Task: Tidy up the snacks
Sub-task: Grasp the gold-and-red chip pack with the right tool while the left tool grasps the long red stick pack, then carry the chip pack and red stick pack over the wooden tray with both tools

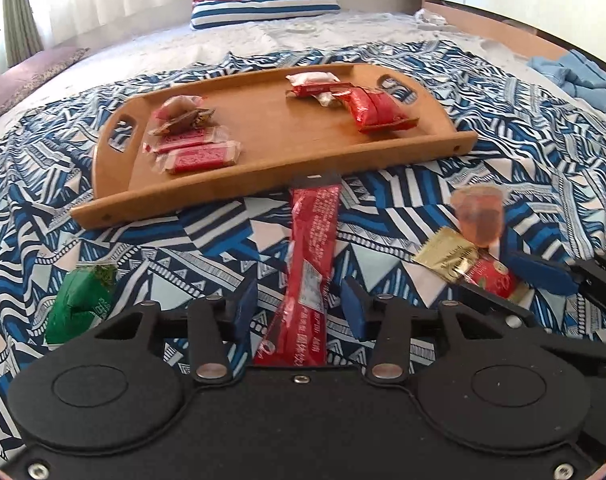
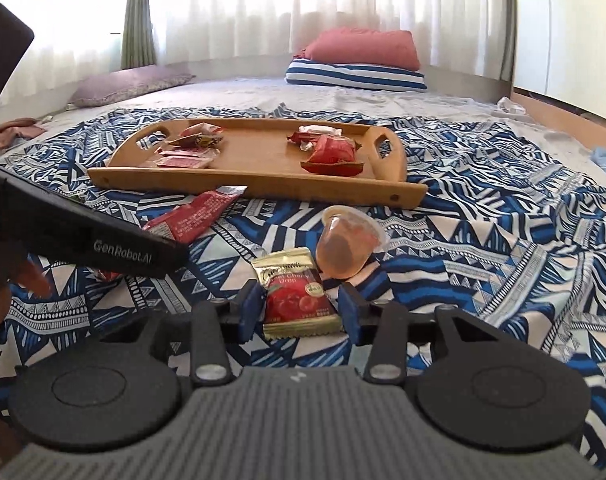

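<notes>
A long red stick packet [image 1: 313,240] lies on the patterned cloth, its near end between the pads of my left gripper [image 1: 301,308]. A gap shows on both sides, so the gripper is open. A gold-and-red cherry drop sachet [image 2: 299,300] lies flat between the blue pads of my right gripper [image 2: 299,312], which stand close beside it without pressing. An orange jelly cup [image 2: 349,244] lies tipped just beyond the sachet. The wooden tray [image 1: 263,184] holds red snack packets at its left end [image 1: 195,152] and right end [image 1: 367,104].
A green wrapped snack [image 1: 83,304] lies on the cloth to the left of my left gripper. The left gripper's black body [image 2: 103,236] crosses the left of the right wrist view. Pillows [image 2: 355,64] sit at the far end of the bed.
</notes>
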`<state>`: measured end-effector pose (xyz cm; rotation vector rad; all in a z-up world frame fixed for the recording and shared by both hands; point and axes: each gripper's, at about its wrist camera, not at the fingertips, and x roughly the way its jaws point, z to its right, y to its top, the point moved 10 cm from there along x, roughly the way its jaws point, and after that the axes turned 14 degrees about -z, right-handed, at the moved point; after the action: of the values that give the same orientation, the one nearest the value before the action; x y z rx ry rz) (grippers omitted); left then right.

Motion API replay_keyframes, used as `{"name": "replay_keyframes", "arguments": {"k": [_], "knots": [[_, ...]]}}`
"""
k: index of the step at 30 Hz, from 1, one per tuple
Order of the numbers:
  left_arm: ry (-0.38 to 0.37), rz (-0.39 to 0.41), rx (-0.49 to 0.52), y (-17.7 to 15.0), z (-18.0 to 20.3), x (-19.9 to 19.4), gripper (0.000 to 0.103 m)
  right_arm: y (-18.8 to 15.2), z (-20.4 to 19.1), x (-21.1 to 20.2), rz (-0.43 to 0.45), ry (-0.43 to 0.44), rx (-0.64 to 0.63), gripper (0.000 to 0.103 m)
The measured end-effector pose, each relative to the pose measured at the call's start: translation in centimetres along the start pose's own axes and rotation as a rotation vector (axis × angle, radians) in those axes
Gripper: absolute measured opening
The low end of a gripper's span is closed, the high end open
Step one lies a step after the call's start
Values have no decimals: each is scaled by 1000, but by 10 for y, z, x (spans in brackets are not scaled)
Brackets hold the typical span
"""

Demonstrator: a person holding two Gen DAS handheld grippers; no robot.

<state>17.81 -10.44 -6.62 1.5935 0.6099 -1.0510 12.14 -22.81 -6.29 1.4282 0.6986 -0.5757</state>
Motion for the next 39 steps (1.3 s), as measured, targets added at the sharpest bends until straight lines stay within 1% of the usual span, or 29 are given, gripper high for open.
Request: {"name": "replay_keyframes", "arguments": {"k": [1,4,5,10,15,22,31,39], "knots": [[-11,-1,0,-1,1,-1,36,1,-1,1,0,2,-6,53],[-27,-5,-1,-3,3,-4,25,3,-5,5,-17,9,-18,42],[-24,-5,5,-4,3,-5,25,2,-7,5,-20,12,-20,40],[-4,2,23,-10,7,-10,23,2,-16,1,-19,20,-19,39],[-15,-3,-8,-14,5,-18,22,4,-20,-7,-16,22,-8,39],[-19,34,-21,-11,2,-40,22,11,-20,-21,-5,28,16,39],[1,71,-41,10,-15,-66,22,37,-18,-40,32,30,45,39],[16,100,-35,32,-25,-81,22,63,-15,-45,42,32,74,39]]}}
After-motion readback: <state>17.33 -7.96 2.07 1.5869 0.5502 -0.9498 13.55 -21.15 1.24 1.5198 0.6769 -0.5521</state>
